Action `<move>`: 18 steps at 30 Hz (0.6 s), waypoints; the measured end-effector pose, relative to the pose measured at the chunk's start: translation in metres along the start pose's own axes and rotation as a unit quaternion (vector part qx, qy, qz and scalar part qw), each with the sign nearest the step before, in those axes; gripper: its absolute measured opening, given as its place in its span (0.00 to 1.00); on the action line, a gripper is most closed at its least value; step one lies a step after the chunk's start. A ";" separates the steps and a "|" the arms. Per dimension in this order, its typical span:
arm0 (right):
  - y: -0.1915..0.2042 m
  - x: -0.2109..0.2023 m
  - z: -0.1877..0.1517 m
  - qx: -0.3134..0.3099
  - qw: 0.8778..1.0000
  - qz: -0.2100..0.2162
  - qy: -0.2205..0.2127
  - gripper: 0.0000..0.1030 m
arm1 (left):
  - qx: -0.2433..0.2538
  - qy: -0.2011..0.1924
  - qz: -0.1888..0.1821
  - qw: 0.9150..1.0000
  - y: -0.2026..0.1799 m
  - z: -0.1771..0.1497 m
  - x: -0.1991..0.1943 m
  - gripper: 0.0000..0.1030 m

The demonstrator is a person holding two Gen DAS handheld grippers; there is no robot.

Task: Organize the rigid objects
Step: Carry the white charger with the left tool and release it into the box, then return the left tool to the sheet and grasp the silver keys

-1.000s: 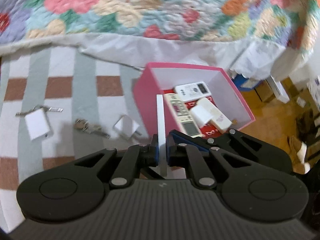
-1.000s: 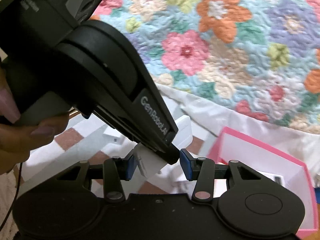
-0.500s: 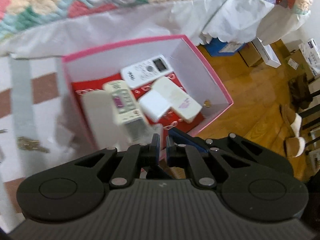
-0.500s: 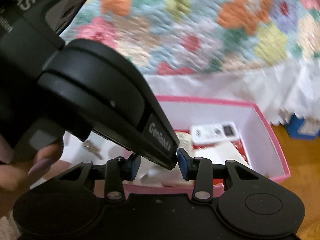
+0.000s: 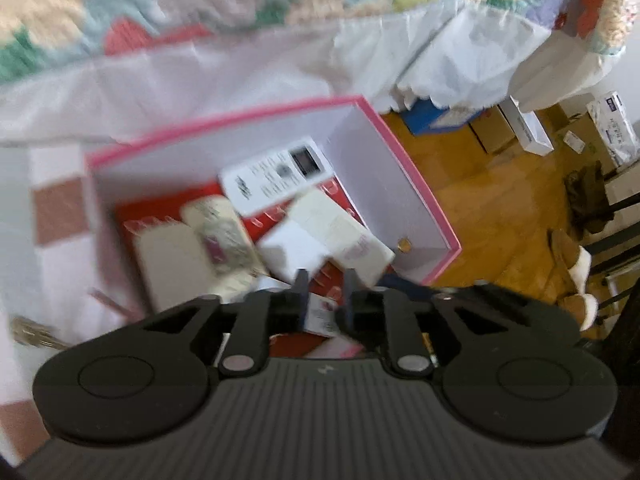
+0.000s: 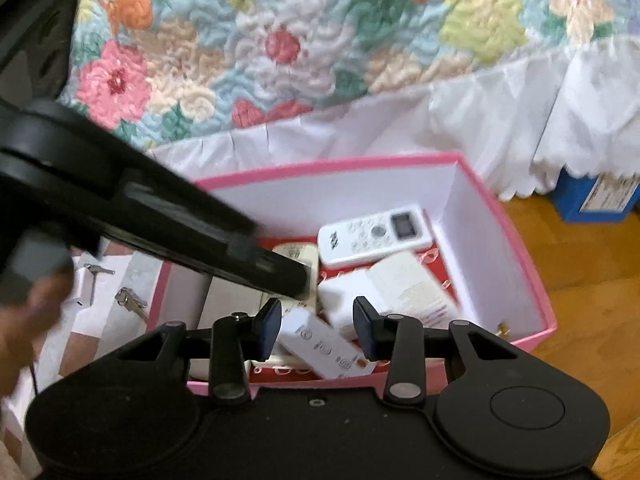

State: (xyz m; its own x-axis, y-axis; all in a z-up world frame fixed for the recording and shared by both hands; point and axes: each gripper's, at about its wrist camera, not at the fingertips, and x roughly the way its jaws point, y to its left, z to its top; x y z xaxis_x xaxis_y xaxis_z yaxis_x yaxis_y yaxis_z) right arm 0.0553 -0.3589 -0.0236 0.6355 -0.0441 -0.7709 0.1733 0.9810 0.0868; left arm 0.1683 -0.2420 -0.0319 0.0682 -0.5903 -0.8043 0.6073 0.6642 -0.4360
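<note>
A pink box [image 5: 224,126] [image 6: 320,168] holds a white remote with a display [image 5: 276,176] [image 6: 372,234], a beige remote [image 5: 224,240], a white block [image 6: 344,296] and a grey slab [image 5: 168,264]. My left gripper [image 5: 325,298] hangs over the box's front, its jaws opening. The thin white remote [image 5: 320,316] [image 6: 324,344] lies loose below them, face up. In the right wrist view the left gripper [image 6: 298,286] reaches in from the left. My right gripper [image 6: 320,326] hovers open above the same remote, its pads apart from it.
Keys [image 6: 130,302] [image 5: 32,330] lie on the striped rug left of the box. A bed with a floral quilt [image 6: 280,60] stands behind. Wooden floor [image 6: 580,280] with a blue box [image 6: 600,200], cartons [image 5: 520,128] and slippers [image 5: 572,272] is to the right. A hand [image 6: 16,332] grips the left tool.
Both grippers swung from over the rug to over the pink box. The left jaws parted and let go of the thin white remote, which now lies in the box.
</note>
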 end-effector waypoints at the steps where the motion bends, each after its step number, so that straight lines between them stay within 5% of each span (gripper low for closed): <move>1: 0.000 -0.008 0.000 -0.004 1.000 0.005 -0.003 0.44 | 0.003 -0.004 0.003 1.000 0.002 0.000 -0.010 0.25; 10: 0.043 -0.061 0.010 -0.008 0.985 0.170 -0.006 0.46 | 0.035 -0.041 0.050 0.997 0.028 -0.026 -0.108 0.33; 18: 0.123 -0.037 0.015 -0.077 0.964 0.253 0.024 0.49 | 0.016 -0.069 0.086 0.994 0.083 -0.063 -0.158 0.41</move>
State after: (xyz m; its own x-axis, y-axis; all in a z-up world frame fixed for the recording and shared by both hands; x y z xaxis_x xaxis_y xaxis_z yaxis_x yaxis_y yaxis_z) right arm 0.0648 -0.2391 0.0247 0.5734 0.4520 -0.6833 -0.2652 0.8915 0.3672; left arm 0.1582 -0.0650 0.0332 0.2800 -0.5271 -0.8023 0.6018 0.7475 -0.2812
